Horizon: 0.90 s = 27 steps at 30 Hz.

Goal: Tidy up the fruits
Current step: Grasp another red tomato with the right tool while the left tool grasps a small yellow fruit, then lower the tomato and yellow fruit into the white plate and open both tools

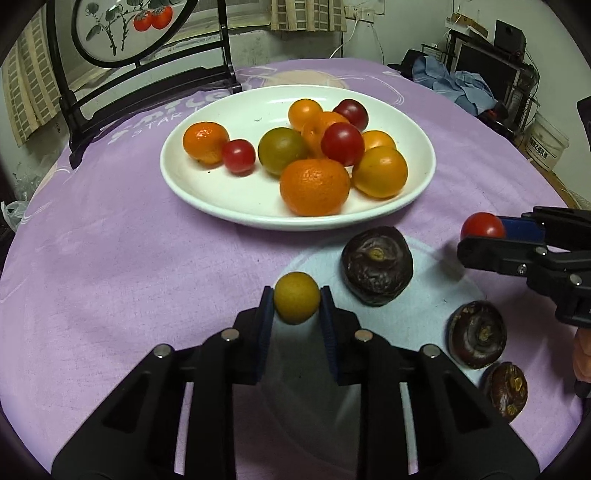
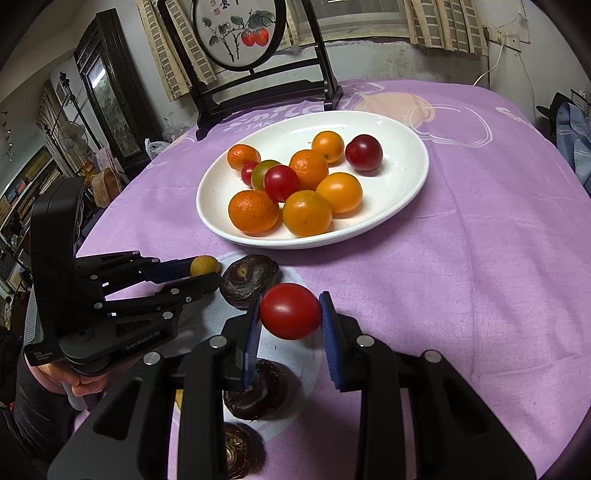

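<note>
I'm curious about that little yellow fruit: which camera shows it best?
The left wrist view: the yellow fruit sits central between the left gripper pads. The right wrist view shows only part of it, behind a finger.

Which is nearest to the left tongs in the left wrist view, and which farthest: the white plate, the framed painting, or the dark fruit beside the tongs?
From the left tongs:
1. Dark fruit, just to their right on the cloth.
2. White plate, ahead, mid-table.
3. Framed painting, at the table's far left edge.
</note>
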Available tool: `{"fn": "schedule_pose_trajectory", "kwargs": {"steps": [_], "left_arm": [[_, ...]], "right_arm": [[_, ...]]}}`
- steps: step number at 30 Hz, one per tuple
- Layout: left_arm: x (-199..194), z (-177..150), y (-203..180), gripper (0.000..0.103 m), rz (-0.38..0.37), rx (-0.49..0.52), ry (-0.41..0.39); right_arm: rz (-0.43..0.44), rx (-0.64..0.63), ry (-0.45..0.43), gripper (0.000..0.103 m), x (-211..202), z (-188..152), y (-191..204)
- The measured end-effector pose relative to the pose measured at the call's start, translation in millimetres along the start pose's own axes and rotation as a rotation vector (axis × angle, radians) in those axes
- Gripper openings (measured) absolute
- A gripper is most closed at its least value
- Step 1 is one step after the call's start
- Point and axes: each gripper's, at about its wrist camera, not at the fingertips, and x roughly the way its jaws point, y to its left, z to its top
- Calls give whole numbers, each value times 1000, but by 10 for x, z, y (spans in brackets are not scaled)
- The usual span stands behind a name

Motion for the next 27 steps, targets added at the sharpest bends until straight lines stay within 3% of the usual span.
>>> {"fn": "schedule_pose_trajectory", "kwargs": {"steps": [7, 10, 14, 20, 27], "left_arm": [[-89, 9, -6, 25, 20, 3, -22], [-233, 40, 2, 25, 7, -13, -65], [-411, 79, -39, 25, -3, -5, -128], [-440, 310, -29, 25, 19, -19, -184], [-231, 724, 167, 25, 83, -101, -200]], "right_arm": [[36, -8, -19, 31, -43, 0, 28], [106, -20, -66, 31, -130, 21, 74], [134, -34, -151, 31, -239, 95, 123], [80, 18, -232, 31, -144, 418, -24], [16, 47, -230, 31, 145, 726, -237]]}}
